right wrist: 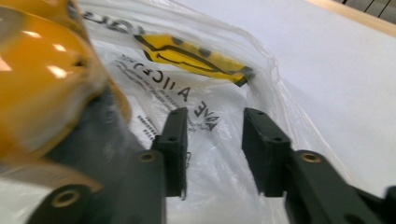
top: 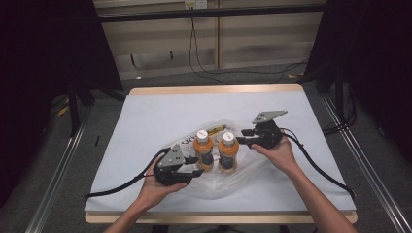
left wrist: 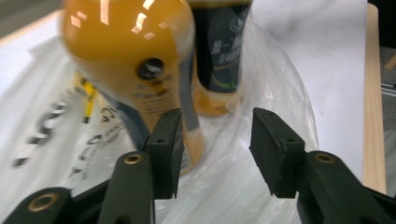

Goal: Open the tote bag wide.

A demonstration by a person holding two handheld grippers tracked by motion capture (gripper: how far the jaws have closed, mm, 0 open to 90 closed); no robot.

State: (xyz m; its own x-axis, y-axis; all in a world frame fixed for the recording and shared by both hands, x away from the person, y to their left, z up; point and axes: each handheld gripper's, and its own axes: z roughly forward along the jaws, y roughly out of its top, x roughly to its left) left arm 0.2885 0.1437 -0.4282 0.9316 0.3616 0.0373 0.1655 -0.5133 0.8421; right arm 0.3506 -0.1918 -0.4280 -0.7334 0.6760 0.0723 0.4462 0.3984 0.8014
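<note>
1. In the high view I see two orange bottles standing upright side by side at the middle of the frame, the left bottle (top: 203,148) and the right bottle (top: 227,150), each with a white cap.
2. Both bottles stand on a clear plastic bag (top: 243,170) that lies crumpled on the white sheet (top: 145,121) covering the table (top: 214,89).
3. My left gripper (top: 192,166) sits at the lower left of the bottles, held in the left hand (top: 158,187); its tips are just beside the base of the left bottle.
4. In the left gripper view its jaws stand apart with nothing between them but bag film; the left bottle (left wrist: 135,65) looms just beyond the left-hand jaw, and the right bottle (left wrist: 219,56) stands farther back.
5. My right gripper (top: 244,136) sits at the right of the bottles, held in the right hand (top: 279,153), its tips near the right bottle's shoulder.
6. In the right gripper view its jaws are open and grip nothing; the bag (right wrist: 210,116), with black lettering and a yellow mark, lies beyond them, and an orange bottle (right wrist: 42,79) fills the left of the frame.
</note>
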